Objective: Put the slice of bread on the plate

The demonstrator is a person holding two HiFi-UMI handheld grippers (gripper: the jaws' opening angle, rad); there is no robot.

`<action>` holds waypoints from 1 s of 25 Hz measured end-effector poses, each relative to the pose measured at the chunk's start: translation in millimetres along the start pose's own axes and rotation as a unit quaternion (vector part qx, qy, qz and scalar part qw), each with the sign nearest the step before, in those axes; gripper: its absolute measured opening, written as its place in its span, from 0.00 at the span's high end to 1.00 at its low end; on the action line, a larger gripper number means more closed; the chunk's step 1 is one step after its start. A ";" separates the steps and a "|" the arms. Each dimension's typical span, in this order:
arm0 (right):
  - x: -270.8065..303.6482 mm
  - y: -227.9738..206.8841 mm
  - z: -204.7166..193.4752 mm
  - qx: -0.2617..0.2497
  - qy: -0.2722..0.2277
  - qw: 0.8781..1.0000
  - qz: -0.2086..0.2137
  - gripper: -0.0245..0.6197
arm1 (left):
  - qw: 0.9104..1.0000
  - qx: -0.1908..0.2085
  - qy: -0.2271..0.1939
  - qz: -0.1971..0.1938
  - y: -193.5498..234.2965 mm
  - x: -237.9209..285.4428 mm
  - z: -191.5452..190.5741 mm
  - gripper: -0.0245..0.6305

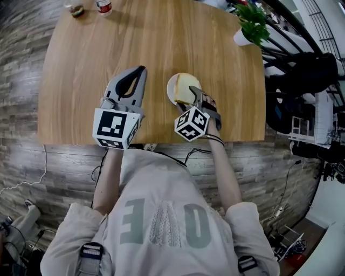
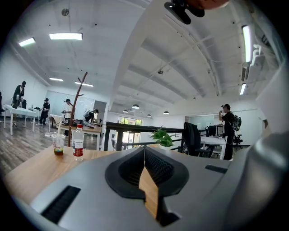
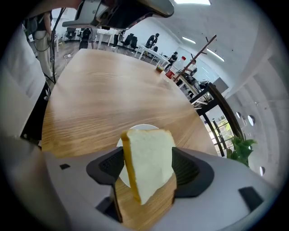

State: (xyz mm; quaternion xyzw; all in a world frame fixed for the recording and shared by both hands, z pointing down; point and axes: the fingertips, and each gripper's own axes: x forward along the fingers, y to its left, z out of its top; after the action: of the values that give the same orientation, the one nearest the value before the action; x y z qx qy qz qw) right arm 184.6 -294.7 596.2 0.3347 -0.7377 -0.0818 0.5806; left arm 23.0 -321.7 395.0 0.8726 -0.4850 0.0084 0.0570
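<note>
Wears a pale grey T-shirt point(image 1: 161, 215) with big grey letters on the front, short sleeves, and a dark strap point(image 1: 91, 252) with a buckle on each shoulder. Has a thin black band point(image 1: 214, 139) round the right wrist. Carries a grey left gripper point(image 1: 140, 71) and right gripper point(image 1: 191, 97) with black insides, each with a white cube point(image 1: 116, 128) of black squares.

I see a bottle point(image 1: 103, 5) and a cup point(image 1: 75, 9) standing close together at the bench's point(image 1: 108, 48) far left corner. A potted plant point(image 1: 252, 24) is at its far right corner. A white cable point(image 1: 44, 161) trails over the floor point(image 1: 16, 81) at left.
</note>
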 end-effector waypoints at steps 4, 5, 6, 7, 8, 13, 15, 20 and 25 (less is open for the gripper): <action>-2.4 -3.8 -1.4 -0.010 0.000 1.000 0.021 0.46 | 1.000 0.003 -0.006 0.004 2.6 -0.7 3.1 0.95; -3.5 -4.3 -1.2 -0.013 -0.001 1.000 0.024 0.45 | 1.000 0.003 -0.006 0.005 4.0 -1.4 3.3 0.95; -4.7 -4.2 -0.8 -0.014 -0.002 0.999 0.029 0.45 | 1.000 0.003 -0.006 0.006 5.6 -2.2 3.3 0.95; -5.8 -3.5 -0.5 -0.015 -0.002 0.999 0.035 0.45 | 1.000 0.004 -0.006 0.008 7.5 -2.7 3.4 0.95; -6.7 -2.6 -0.2 -0.016 -0.002 0.999 0.041 0.45 | 1.000 0.005 -0.006 0.011 9.6 -2.8 3.8 0.95; -16.8 -2.9 2.2 -0.039 -0.006 0.998 0.045 0.45 | 1.000 0.003 -0.009 0.018 13.0 -2.4 7.2 0.95; -24.2 -8.0 6.9 -0.026 -0.017 0.999 0.044 0.45 | 1.000 0.004 -0.009 0.014 11.0 -1.7 7.8 0.95; -49.8 -40.0 23.8 -0.027 -0.050 0.998 0.002 0.45 | 1.000 0.008 -0.012 0.005 6.0 -1.3 11.0 0.95; -94.1 -96.3 50.0 0.013 -0.108 0.992 -0.065 0.45 | 1.000 0.021 -0.023 -0.004 0.9 2.8 22.8 0.95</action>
State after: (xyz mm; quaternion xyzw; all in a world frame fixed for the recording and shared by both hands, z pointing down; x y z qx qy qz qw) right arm 187.0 -326.2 456.1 0.3781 -0.7740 -0.1457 0.4865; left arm 22.8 -327.0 372.6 0.8753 -0.4827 -0.0015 0.0282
